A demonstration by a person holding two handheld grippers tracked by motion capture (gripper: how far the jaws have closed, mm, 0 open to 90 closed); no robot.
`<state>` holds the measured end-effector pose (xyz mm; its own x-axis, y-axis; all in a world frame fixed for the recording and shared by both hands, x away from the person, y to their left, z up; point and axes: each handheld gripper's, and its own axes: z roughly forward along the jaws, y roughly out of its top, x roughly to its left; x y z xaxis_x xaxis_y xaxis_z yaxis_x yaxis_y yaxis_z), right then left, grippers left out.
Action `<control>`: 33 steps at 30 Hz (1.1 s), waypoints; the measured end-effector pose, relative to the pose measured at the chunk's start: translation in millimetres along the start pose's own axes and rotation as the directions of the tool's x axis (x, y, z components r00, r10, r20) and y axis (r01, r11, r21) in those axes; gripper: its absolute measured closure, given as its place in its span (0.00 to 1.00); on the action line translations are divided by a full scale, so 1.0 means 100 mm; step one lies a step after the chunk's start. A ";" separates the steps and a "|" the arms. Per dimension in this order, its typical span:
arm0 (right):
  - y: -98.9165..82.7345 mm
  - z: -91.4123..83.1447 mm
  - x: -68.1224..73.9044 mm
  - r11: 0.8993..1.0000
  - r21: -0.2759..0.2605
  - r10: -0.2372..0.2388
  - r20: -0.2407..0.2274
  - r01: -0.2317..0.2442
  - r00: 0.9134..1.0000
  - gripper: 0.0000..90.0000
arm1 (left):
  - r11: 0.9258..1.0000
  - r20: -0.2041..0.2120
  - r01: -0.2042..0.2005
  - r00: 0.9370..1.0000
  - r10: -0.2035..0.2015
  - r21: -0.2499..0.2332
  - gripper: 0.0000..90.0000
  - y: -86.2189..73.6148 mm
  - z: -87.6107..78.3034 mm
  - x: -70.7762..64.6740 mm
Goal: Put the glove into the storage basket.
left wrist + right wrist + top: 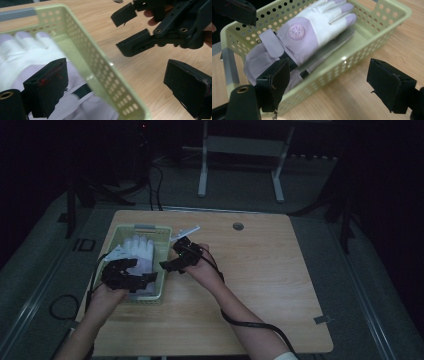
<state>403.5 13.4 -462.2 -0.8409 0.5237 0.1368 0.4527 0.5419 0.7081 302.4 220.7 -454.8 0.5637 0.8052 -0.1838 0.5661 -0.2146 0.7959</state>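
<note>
A white-and-lilac glove (309, 32) lies flat in the pale green perforated basket (372, 47) at the left of the wooden counter (260, 270), apparently just set down. Both hand-held grippers gape wide and empty: the left hand-held gripper (131, 273) over the basket's near end, the right hand-held gripper (172, 255) beside its rim.
</note>
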 end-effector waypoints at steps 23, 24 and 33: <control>-0.52 -0.41 -0.40 1.000 0.004 0.011 0.081 -0.012 0.997 0.20 | 0.996 0.116 -0.081 0.990 0.083 -0.020 0.06 0.06 0.42 -0.67; -0.55 -0.43 -0.41 1.000 0.004 0.012 0.081 -0.013 0.997 0.20 | 0.996 0.122 -0.086 0.989 0.088 -0.021 0.06 0.06 0.44 -0.70; -0.79 -0.55 -0.50 1.000 -0.012 0.021 0.084 -0.020 0.996 0.20 | 0.992 0.179 -0.124 0.976 0.124 -0.011 0.06 0.02 0.63 -0.92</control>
<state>393.9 -91.8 -486.5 -0.8032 0.5885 0.0927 0.4658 0.5233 0.7136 289.4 111.8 -472.7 0.7280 0.6603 -0.1845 0.4853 -0.3063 0.8189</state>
